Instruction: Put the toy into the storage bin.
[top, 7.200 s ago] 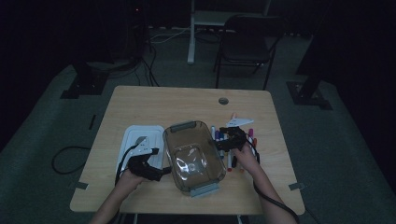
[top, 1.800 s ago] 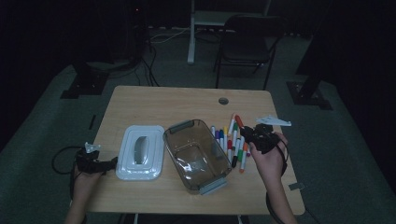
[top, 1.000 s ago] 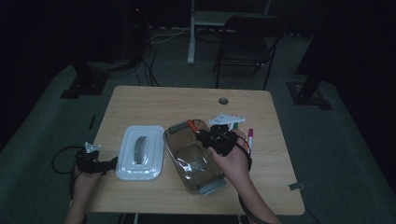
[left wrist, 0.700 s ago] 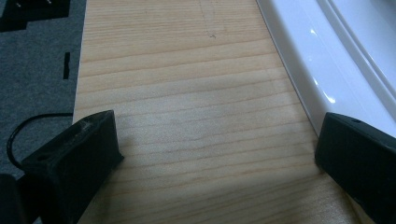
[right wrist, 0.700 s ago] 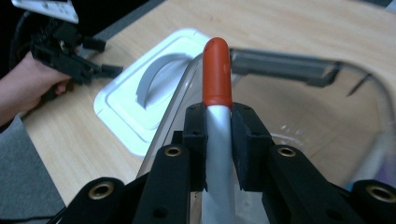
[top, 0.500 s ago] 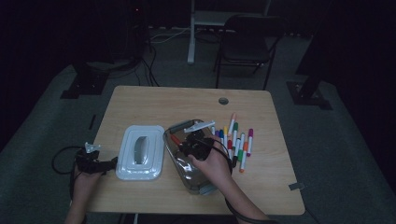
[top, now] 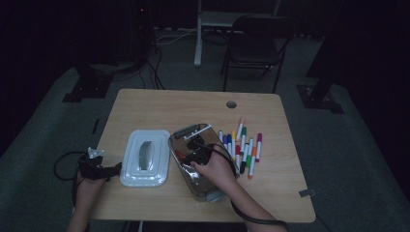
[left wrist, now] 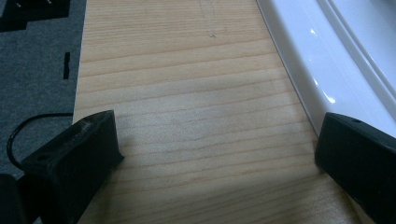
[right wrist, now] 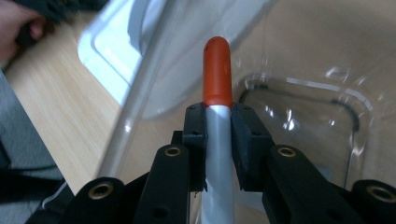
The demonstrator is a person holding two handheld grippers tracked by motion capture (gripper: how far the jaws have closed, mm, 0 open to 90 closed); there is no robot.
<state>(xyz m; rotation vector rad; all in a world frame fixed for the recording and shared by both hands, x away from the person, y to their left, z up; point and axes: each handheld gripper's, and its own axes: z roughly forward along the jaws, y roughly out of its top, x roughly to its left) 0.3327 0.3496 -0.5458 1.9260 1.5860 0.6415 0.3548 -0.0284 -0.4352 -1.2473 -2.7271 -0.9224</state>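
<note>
Marker going into the clear bin

The right hand-held gripper [right wrist: 217,122] is clamped on an orange-capped marker [right wrist: 217,74] with a smooth grey barrel, held cap-first inside the clear plastic bin [top: 191,180], apparently to drop it there. Right of the bin, more markers [top: 244,145] lie fanned on the wood-grain counter [top: 164,104]. Left of the bin sits its glossy white lid [top: 145,157]; beyond it the left hand-held gripper [left wrist: 215,154] rests wide open, holding nothing.

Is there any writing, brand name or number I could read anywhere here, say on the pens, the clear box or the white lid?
None can be read.
Markers: any print is too small to tell.
Red-capped marker in the right gripper: cap and barrel show plain.
Clear container: no label seen.
White lid: plain.
</note>
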